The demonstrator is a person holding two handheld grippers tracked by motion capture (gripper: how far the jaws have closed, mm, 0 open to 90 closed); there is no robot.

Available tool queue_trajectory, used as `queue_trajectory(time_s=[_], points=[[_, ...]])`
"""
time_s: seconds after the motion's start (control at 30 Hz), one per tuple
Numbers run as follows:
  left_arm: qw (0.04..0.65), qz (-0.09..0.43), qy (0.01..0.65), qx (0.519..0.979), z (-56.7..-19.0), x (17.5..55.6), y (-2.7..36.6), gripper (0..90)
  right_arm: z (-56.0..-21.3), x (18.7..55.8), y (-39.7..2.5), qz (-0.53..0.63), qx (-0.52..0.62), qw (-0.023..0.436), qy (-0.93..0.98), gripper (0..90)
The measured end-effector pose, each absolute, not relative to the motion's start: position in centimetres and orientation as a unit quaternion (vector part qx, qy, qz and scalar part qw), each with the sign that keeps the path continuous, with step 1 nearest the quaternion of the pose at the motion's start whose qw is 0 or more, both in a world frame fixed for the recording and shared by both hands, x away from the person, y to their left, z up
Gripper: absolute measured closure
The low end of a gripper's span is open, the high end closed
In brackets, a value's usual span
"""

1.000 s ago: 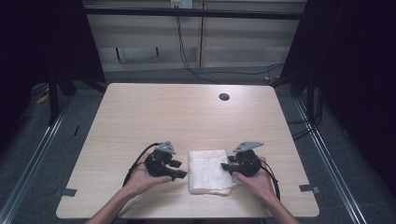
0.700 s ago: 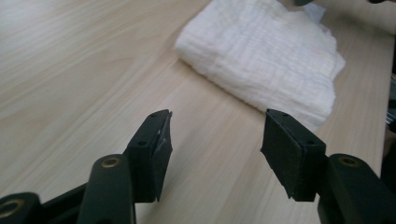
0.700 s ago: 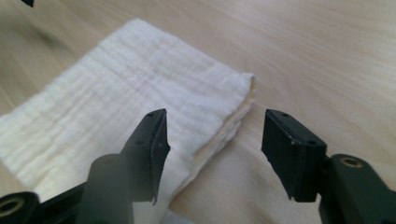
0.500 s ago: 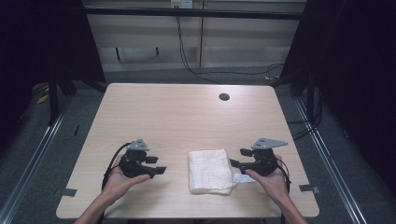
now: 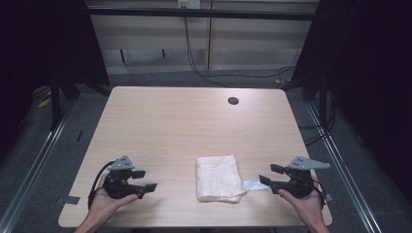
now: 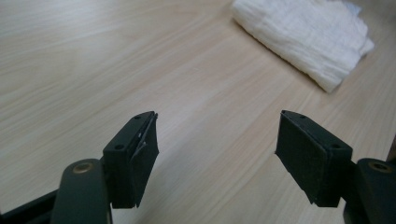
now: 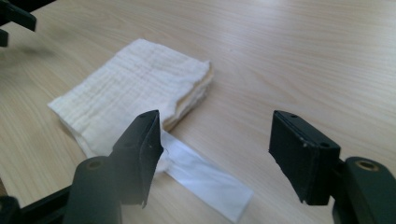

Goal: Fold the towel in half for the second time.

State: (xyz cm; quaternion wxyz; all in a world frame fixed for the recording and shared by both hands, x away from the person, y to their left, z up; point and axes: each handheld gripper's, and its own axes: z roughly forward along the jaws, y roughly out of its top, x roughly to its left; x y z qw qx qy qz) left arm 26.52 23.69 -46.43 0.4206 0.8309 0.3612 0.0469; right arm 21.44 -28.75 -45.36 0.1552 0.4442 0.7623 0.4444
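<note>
High view, table: the table (image 5: 184,131) has a light wood top with fine grain and rounded corners; a small dark round hole (image 5: 233,101) sits near its far edge.
High view, cloth: a white folded cloth (image 5: 217,177) with a soft crinkled weave lies flat between the two grippers, nearer to the right one.
High view, strip: a thin white strip (image 5: 253,185), smooth like paper, sticks out from the cloth's near right corner toward the right gripper.
High view, left gripper: the left gripper (image 5: 144,180) is black with a grey three-cornered plate on top; a hand holds it well to the left of the cloth, jaws spread apart and empty.
High view, right gripper: the right gripper (image 5: 270,175) is held just beside the end of the strip, jaws apart, nothing between them.
Left gripper view: the two flat black rectangular jaws stand wide over bare wood; the cloth (image 6: 303,37) is ahead and to the right, well apart from them.
Right gripper view: the jaws stand wide and hold nothing; the cloth (image 7: 135,93) lies ahead and to the left, its layered edge showing several folds. The strip (image 7: 205,179) runs flat on the table from under the cloth, passing beside the left jaw into the gap.
</note>
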Motion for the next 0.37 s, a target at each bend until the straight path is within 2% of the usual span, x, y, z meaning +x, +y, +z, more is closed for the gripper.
queue_trajectory(time_s=[0.03, 0.13, 0.2, 0.27, 0.3, 0.37], points=[[0.425, 0.061, 0.368, 0.825, -46.6, 26.1, 24.5, 29.4, -45.6, 20.7, -29.7, 0.452, 0.452, 0.161, 0.752, 33.4], [0.414, 0.053, 0.370, 0.830, -47.2, 26.1, 24.9, 30.0, -45.7, 20.4, -30.5, 0.455, 0.459, 0.169, 0.744, 33.4], [0.421, 0.097, 0.363, 0.826, -47.0, 25.9, 24.8, 30.0, -46.2, 20.5, -31.1, 0.459, 0.470, 0.176, 0.733, 32.8], [0.431, 0.099, 0.361, 0.821, -46.8, 26.1, 24.7, 28.9, -46.7, 20.7, -31.2, 0.455, 0.474, 0.168, 0.735, 31.9], [0.426, 0.082, 0.361, 0.826, -46.9, 26.2, 24.4, 27.2, -46.9, 20.9, -31.2, 0.447, 0.473, 0.160, 0.742, 31.1], [0.421, 0.086, 0.358, 0.829, -47.1, 26.1, 24.2, 27.1, -47.0, 21.0, -31.1, 0.441, 0.469, 0.169, 0.746, 30.8]])
